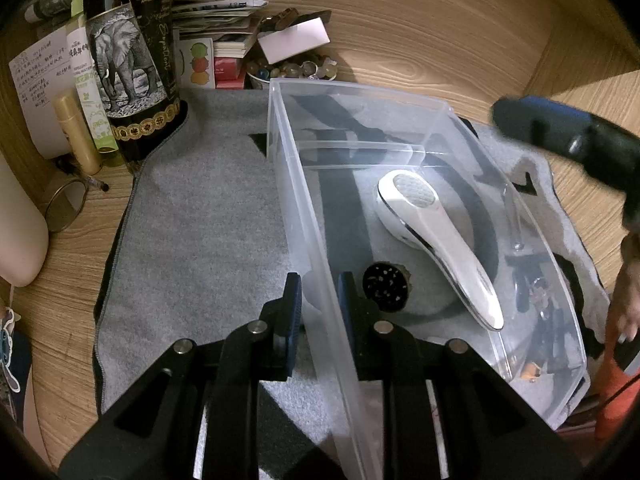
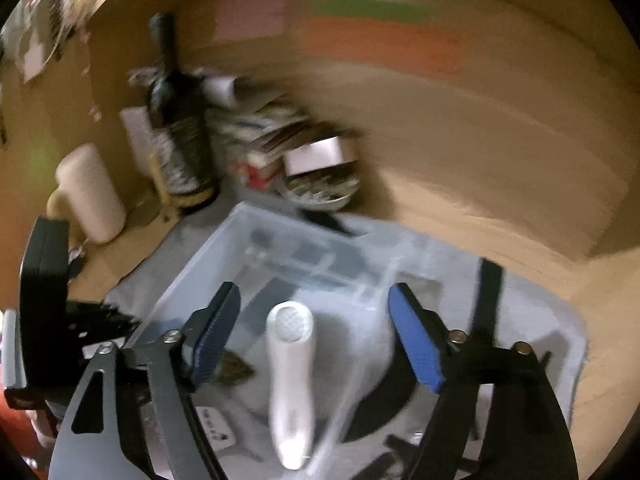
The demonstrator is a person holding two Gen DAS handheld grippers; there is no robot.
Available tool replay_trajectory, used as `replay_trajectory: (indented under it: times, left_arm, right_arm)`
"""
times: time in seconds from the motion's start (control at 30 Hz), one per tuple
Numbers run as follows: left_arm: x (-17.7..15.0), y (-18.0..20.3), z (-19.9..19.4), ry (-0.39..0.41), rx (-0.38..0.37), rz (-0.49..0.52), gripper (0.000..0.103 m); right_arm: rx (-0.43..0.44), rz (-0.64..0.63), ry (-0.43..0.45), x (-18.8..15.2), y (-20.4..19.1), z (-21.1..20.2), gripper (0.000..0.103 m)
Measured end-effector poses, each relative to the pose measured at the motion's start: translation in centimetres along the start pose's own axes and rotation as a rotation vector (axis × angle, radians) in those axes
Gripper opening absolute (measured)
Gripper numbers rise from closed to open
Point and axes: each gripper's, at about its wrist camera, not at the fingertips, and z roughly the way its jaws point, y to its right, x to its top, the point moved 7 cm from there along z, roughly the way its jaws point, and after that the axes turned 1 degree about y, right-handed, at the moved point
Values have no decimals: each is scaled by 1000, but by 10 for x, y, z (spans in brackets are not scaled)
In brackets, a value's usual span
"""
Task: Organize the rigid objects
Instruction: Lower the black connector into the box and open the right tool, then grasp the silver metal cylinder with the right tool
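Note:
A clear plastic bin (image 1: 320, 216) stands on a grey cloth (image 1: 200, 220). Inside it lie a white handheld device (image 1: 436, 232) with a mesh head, a round black grinder (image 1: 386, 286) and small dark items at the right. My left gripper (image 1: 319, 304) is shut on the bin's left wall, one finger on each side. My right gripper (image 2: 314, 340) is open and empty above the bin (image 2: 224, 248), over the white device (image 2: 290, 376); it also shows blurred at the right of the left wrist view (image 1: 568, 136).
A dark wine bottle (image 1: 132, 60) with an elephant label, small bottles, stacked papers and a bowl of stones (image 1: 292, 68) crowd the back left. A cream cylinder (image 2: 90, 192) stands at the left. The wooden desk (image 1: 440, 32) has walls behind.

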Motion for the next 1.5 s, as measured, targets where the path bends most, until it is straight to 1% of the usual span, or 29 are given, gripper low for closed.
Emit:
replay_trajectory:
  times: [0.07,0.2,0.3,0.43,0.67,0.9,1.0,1.07,1.13,1.17,1.23,1.27,1.33,1.43,1.5]
  left_arm:
    - [0,0,0,0,-1,0,19]
    - [0,0,0,0,0,1,19]
    - [0,0,0,0,-1,1,19]
    - [0,0,0,1,0,2,19]
    - [0,1,1,0,-1,2,19]
    - [0,0,1,-1,0,2,19]
    - [-1,-1,2,-4,1,3,19]
    - [0,-1,3,-5,1,2,19]
    - [0,-1,3,-5,1,1,19]
    - [0,-2,4,-5,0,0,19]
    - [-1,-1,3,-4,0,1,19]
    - [-1,-1,3,-4,0,0,19]
    - [-1,-1,3,-4,0,0,19]
    - [-1,-2,4,-5,0,0,19]
    - [-1,-2,4,-5,0,0,19]
  right_arm:
    - [-40,34,19,3,19,-6,78]
    - [-117,97,27,2,58,-10,78]
    - [-159,166,12,-6,86,-7,78]
    - [-190,248,-46,-26,116,8,78]
    - [-227,282,-174,-70,139,38,78]
    - [-204,306,-272,-105,143,59,77]
    - [-196,301,-298,-114,141,65,67]
    - [-202,290,-284,-114,140,64,61]
    - [-188,289,-275,-112,138,61,41]
    - [-181,290,-273,-112,138,61,36]
    - [-182,285,-266,-111,136,60,18]
    - [-176,282,-263,-110,135,59,16]
    - [-181,274,-252,-110,132,56,15]
    - [-154,271,-229,-106,126,54,15]
    - [-156,257,-201,-101,123,49,15]
